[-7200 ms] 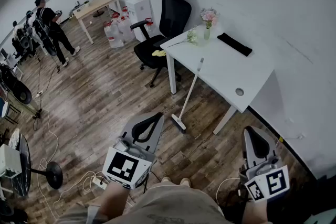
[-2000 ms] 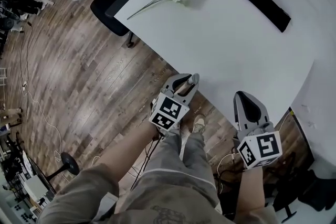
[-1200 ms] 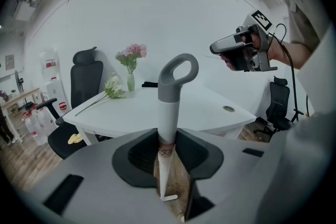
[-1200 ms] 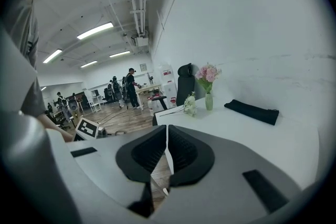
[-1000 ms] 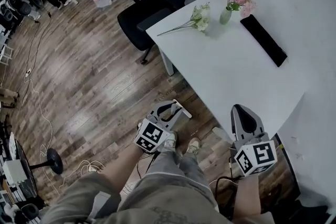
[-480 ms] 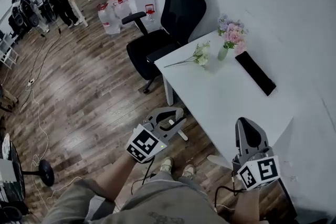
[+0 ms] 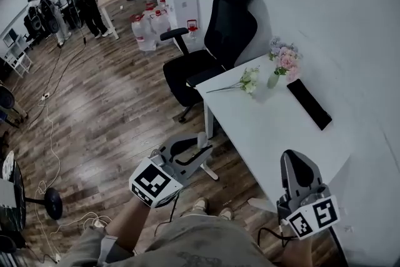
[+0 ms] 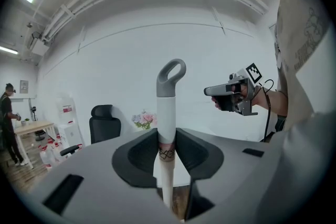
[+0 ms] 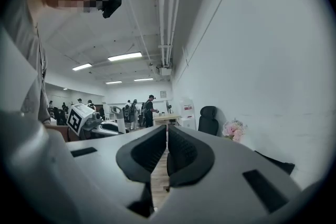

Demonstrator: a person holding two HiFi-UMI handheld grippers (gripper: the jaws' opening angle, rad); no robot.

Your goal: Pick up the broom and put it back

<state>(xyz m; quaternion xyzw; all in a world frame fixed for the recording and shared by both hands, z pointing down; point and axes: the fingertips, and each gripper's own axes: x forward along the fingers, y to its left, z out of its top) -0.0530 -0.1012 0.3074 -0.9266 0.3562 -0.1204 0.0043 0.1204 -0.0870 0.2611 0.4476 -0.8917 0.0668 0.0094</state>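
The broom no longer leans on the desk's edge. The left gripper pinches its handle just under the hanging loop and has lifted it upright, off the desk's left front corner. The right gripper has risen alongside, jaws all but together on nothing. The pick-up looks done; putting it back remains.

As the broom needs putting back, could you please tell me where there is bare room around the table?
The white table's near half is bare, this side of the loose flowers and black slab. The wooden floor between the office chair and the cables is open. Crowded: the table's far end by the vase, and the water jugs beside the chair.
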